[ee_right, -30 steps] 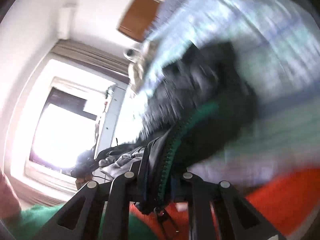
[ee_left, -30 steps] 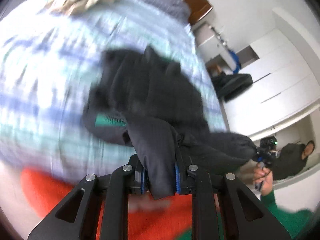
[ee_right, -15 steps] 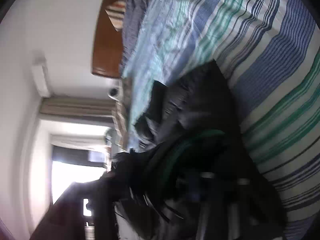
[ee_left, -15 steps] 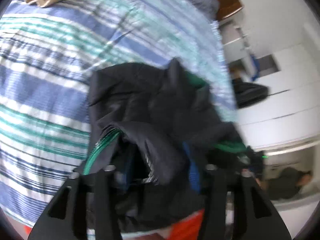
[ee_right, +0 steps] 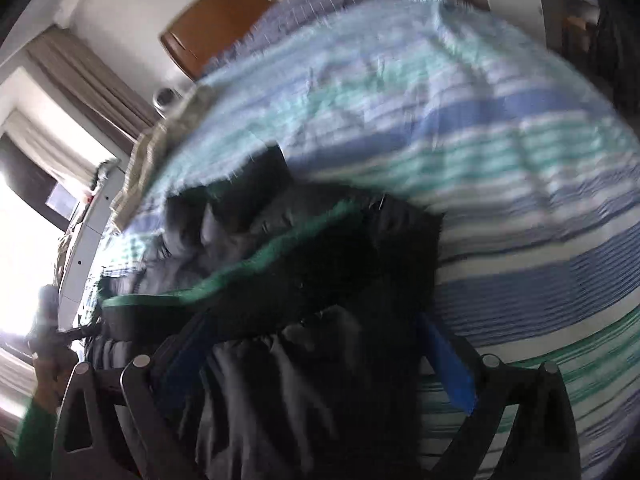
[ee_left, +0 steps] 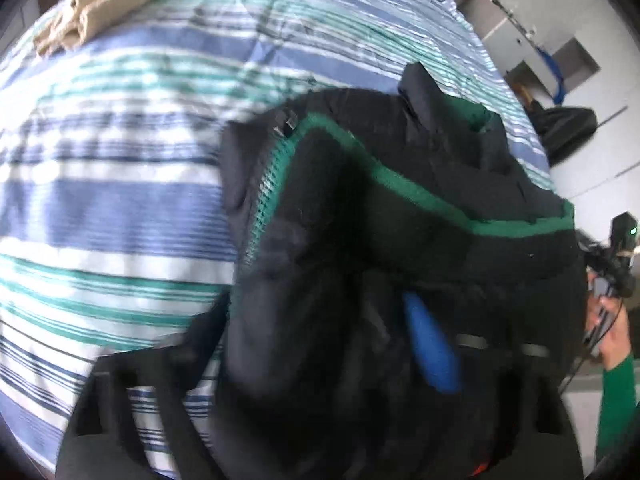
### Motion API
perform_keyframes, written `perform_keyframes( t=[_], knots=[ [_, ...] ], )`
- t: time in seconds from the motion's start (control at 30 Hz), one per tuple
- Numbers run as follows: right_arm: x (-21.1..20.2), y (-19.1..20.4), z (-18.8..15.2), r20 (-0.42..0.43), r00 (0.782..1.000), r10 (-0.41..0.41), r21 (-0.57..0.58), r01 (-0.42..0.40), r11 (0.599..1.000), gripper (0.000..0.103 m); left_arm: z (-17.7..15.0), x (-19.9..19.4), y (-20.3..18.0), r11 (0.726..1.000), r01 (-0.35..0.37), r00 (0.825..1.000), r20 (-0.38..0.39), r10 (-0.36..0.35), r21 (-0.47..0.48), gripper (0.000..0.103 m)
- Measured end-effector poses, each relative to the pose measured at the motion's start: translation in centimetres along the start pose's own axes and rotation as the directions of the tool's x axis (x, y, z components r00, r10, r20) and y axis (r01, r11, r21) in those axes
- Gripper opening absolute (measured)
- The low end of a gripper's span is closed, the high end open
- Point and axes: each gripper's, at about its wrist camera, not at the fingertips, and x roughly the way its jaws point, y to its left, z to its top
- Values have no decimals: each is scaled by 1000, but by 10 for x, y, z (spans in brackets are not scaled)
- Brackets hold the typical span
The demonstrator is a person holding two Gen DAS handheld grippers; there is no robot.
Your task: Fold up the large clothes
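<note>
Although motion blur softens both views, the left wrist view shows the black jacket heaped on the striped bedspread, near the bed's right side, with much of its bulk draped over the left gripper. One blue pad shows through the cloth; the other is buried, so the fingers appear spread wide with fabric lying between them. I cannot tell whether they pinch it. The green zipper edge runs across the top of the heap. A beige garment lies well apart at the far corner. The right gripper is seen off the bed's right edge.

Right wrist view: the right gripper has its blue pads far apart, one pad plain at right, and dark-grey lining spilling between them. Not clamped, by my reading. The jacket sits crumpled just ahead, zipper edge uppermost.

Handling, judged: soft, padded, moderately heavy, shell likely slippery; it will slump rather than hold a crease. Best grips are the zipper edge or hem corners, where the cloth is doubled.

Room: bedspread lies open beyond and to one side of the jacket; headboard far off. The near bed edge is close, so cloth could slide off there.
</note>
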Motion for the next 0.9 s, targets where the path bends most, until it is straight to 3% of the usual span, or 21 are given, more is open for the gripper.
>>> perform_keyframes(
  t=[0.03,0.07,0.1,0.23,0.33,0.47,0.53,0.6,0.67,0.7,0.73,0.9],
  knots=[
    [5,4,2,5,999,-32,-42,32,999,38,-2,-4,-4,1000,-27,999,29,27,9,45],
    [-3,14,-1,31,997,-75,-97,78,992,25,-6,-14,-10,998,-47,997,60,45,37,25],
    [-14,22,-2,50,995,-83,-123,89,988,17,-10,-26,-16,997,-52,996,81,47,57,17],
    [-67,49,10,169,982,-87,-158,114,981,14,-4,-77,-41,984,-104,970,231,69,143,15],
    [-88,70,39,303,945,-125,-188,188,964,14,22,-97,-68,965,-205,913,387,128,165,15],
    [-55,65,73,370,902,-224,-136,291,947,14,69,-61,-77,941,-325,841,483,244,92,16],
    [-21,53,77,347,894,-282,-87,331,940,14,86,-22,-74,921,-383,824,475,308,67,17],
    [19,35,72,294,889,-350,-52,381,923,14,92,28,-64,891,-449,820,422,385,60,20],
    [65,7,58,198,906,-375,-21,386,922,15,87,64,-51,876,-479,821,382,424,57,27],
    [78,-8,51,195,922,-335,33,335,942,16,84,72,-46,893,-448,825,402,398,35,28],
    [79,-13,47,220,922,-319,60,314,948,16,83,72,-42,905,-425,820,426,382,8,29],
    [92,-39,43,248,940,-233,128,206,970,18,91,83,-10,956,-289,867,412,280,-42,40]
  ],
)
